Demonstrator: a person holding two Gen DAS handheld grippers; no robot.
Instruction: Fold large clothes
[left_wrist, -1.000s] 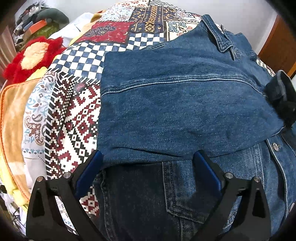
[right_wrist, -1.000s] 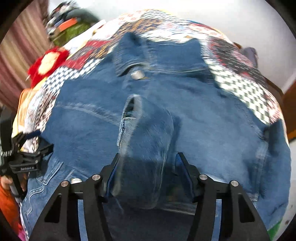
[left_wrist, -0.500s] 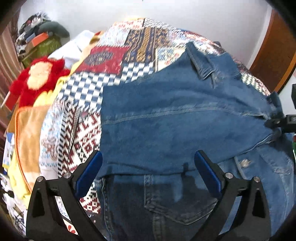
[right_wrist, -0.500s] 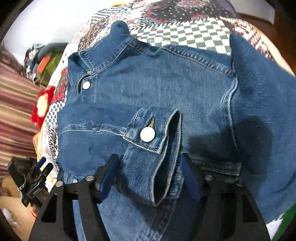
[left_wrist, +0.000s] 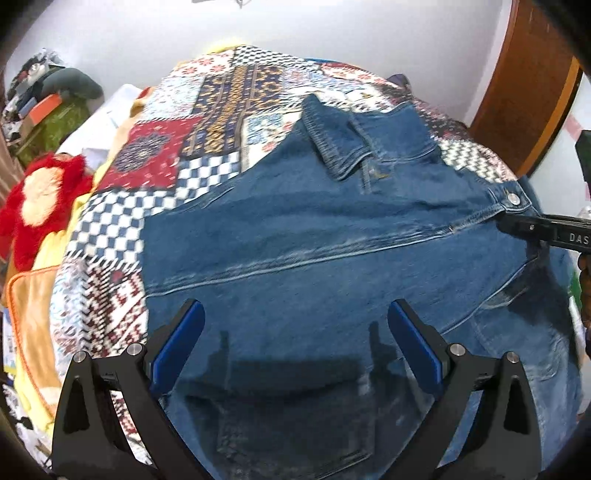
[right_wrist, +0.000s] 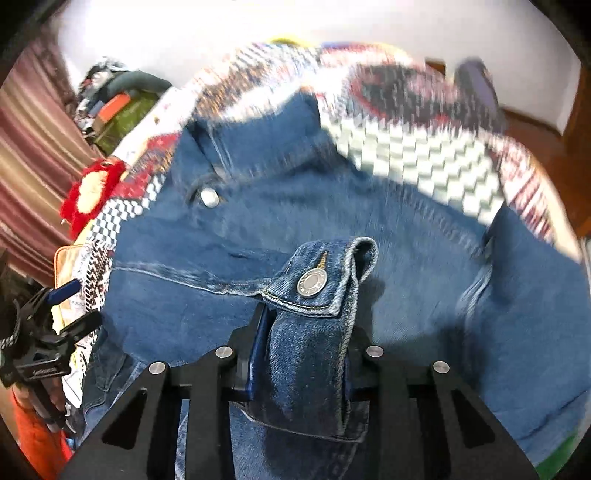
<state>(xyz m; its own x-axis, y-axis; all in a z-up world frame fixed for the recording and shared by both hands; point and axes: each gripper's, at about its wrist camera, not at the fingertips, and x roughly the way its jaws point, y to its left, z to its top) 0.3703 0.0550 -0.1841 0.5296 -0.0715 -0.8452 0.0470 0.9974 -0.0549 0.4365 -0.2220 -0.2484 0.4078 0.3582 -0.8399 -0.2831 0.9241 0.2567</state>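
Observation:
A blue denim jacket (left_wrist: 314, 240) lies spread over the bed, collar (left_wrist: 332, 147) at the far side. My left gripper (left_wrist: 295, 310) hovers above its near part, open, with nothing between its blue pads. My right gripper (right_wrist: 308, 325) has the sleeve cuff (right_wrist: 314, 299) with its metal button (right_wrist: 311, 282) between its jaws. The jaws are closing and the pads press on the cuff's sides. The right gripper (left_wrist: 517, 225) shows at the left wrist view's right edge, at the jacket's side. The left gripper (right_wrist: 59, 295) shows at the far left of the right wrist view.
A patchwork quilt (left_wrist: 207, 122) covers the bed under the jacket. A red plush toy (left_wrist: 37, 199) and an orange-edged blanket (left_wrist: 29, 314) lie at the left. Piled clutter (left_wrist: 48, 103) stands at the back left, a wooden door (left_wrist: 532, 92) at the right, a striped curtain (right_wrist: 29, 166) further left.
My left gripper has lifted and drawn back, so more of the jacket and the wall shows. My right gripper's jaws have narrowed onto the cuff, and its view has swung.

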